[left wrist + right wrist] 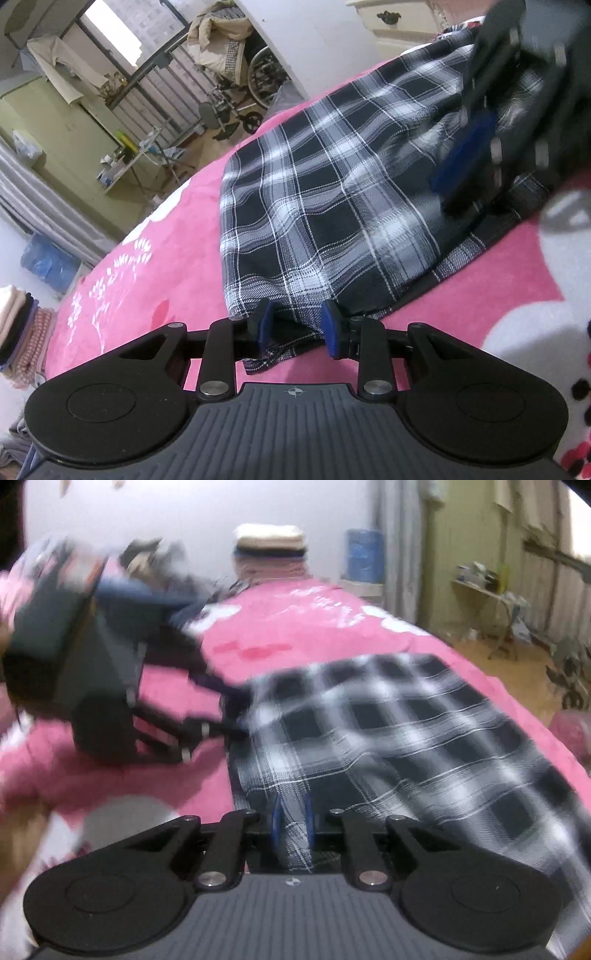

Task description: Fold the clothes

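A black-and-white plaid garment [332, 192] lies bunched on a pink blanket [147, 258]. In the left wrist view my left gripper [297, 325] stands open at the garment's near edge, with a corner of cloth lying loose between its blue pads. Blurred at the upper right is the right gripper [480, 147], over the garment's far side. In the right wrist view my right gripper [293, 821] is shut on a fold of the plaid garment [424, 731]. The left gripper [221, 731] shows as a blur at the garment's left edge.
A stack of folded clothes [18, 325] [271, 550] sits at the bed's end, beside a blue bin [48, 258]. Beyond the bed are a wheelchair [255, 81], a small folding table [491, 594] and a cream dresser [391, 18].
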Available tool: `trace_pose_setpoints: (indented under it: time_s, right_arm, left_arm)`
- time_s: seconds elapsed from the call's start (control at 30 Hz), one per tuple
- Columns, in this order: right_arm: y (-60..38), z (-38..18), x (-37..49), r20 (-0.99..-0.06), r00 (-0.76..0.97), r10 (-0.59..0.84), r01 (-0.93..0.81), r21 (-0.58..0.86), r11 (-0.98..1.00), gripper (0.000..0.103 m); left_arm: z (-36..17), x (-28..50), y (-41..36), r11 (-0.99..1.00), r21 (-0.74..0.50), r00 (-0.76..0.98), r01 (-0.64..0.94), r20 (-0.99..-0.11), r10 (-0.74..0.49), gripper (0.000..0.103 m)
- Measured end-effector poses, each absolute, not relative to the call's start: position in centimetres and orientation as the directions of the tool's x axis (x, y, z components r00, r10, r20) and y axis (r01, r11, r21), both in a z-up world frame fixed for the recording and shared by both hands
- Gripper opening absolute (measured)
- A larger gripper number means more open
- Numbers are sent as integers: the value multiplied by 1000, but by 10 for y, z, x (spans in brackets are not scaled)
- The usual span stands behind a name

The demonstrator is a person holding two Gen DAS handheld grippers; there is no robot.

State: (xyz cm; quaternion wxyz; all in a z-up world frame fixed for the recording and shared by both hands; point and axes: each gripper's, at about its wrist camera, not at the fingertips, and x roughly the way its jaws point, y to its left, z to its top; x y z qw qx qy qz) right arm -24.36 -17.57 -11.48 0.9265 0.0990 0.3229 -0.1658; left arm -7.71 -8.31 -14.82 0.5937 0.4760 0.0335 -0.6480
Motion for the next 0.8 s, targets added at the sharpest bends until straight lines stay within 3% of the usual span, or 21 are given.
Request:
trace_pose_setpoints:
  time_s: [0.1,0.2,0.4,0.5,0.67,0.8]
  right_arm:
    - [-175,-104,-263,-601,724,-340,440,22,898,14]
    - [-174,-138,-275,-681,665,-307,458,46,888,14]
    - [-172,-116,-291,-618,696,-367,521,82,849,14]
    - [-176,-138,-291,-680,653,-333,528,94,844,16]
    - [-172,-141,-290,-665,658,-354,525,68,848,16]
    - [-174,-151,-292,-658,658,-367,530,58,846,16]
  left_arm:
    - [-148,-77,-83,-292,523,160,801,-657,-737,29]
    - [-148,-77,-84,-291,523,162,801,-657,-736,30]
    - [-148,-77,-84,-290,528,166,798,-656,-736,32]
    - [-148,-76,-84,-287,526,165,801,-655,-738,33]
    - [-137,-74,-88,-267,486,171,832,-683,-710,35]
    - [-128,-73,-90,-256,455,168,853,-704,-690,45]
